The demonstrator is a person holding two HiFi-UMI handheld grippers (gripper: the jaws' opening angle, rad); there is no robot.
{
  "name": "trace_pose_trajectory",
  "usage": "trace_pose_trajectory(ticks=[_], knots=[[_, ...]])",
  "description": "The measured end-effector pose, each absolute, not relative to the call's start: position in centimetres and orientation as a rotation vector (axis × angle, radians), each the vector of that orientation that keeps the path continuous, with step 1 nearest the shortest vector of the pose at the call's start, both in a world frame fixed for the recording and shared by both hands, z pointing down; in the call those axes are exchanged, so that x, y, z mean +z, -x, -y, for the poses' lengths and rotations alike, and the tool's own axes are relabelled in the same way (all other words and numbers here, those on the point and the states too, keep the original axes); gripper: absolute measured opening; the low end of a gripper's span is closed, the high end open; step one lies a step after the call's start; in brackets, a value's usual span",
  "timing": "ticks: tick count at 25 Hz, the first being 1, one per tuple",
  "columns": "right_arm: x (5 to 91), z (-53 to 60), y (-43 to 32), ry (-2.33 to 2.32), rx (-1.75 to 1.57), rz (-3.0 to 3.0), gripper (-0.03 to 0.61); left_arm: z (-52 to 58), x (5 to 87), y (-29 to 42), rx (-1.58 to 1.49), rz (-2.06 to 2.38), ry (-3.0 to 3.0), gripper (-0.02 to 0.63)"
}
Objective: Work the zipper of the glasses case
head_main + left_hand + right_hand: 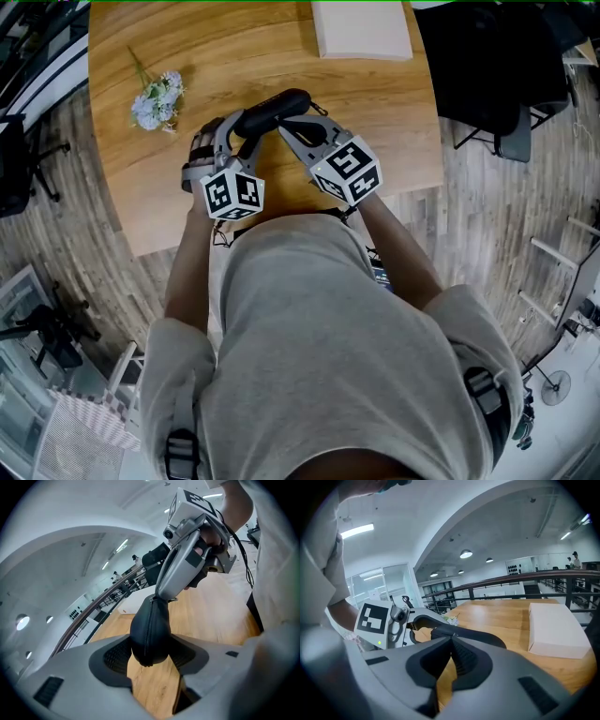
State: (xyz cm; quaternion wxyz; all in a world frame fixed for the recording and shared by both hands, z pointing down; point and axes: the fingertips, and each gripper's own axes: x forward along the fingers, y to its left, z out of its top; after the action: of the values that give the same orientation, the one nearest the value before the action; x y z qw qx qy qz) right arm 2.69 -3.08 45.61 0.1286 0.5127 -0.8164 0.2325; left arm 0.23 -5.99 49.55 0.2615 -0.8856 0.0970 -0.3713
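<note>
- Black glasses case (150, 634) is clamped between the pads of the left gripper (150, 655), over the wooden table (211, 616). Only the left gripper view shows its zipper line.
- Right gripper (161, 596) has its jaws together on the zipper pull (153, 599), at the far end of the case.
- Head view: the grippers cover part of the case.
- Right gripper view: the pull is hidden behind the closed jaws.

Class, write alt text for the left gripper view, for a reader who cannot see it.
The left claw clamps the near end of a black glasses case, held above a wooden table. At the case's far end the right claw, shut, pinches the zipper pull.
</note>
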Motion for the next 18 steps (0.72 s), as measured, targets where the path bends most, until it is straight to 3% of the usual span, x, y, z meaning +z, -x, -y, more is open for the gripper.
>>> trace_pose_trajectory(ticks=[12, 18], knots=[[45.5, 3.0, 1.1, -1.393, 0.621, 2.416, 0.025, 6.6, 50.1, -0.2, -1.057, -0.293, 2.368, 0.262], [45.5, 3.4, -1.5, -1.475, 0.707, 2.429, 0.025, 5.6, 48.8, -0.5, -0.953, -0.250, 2.451, 0.262]])
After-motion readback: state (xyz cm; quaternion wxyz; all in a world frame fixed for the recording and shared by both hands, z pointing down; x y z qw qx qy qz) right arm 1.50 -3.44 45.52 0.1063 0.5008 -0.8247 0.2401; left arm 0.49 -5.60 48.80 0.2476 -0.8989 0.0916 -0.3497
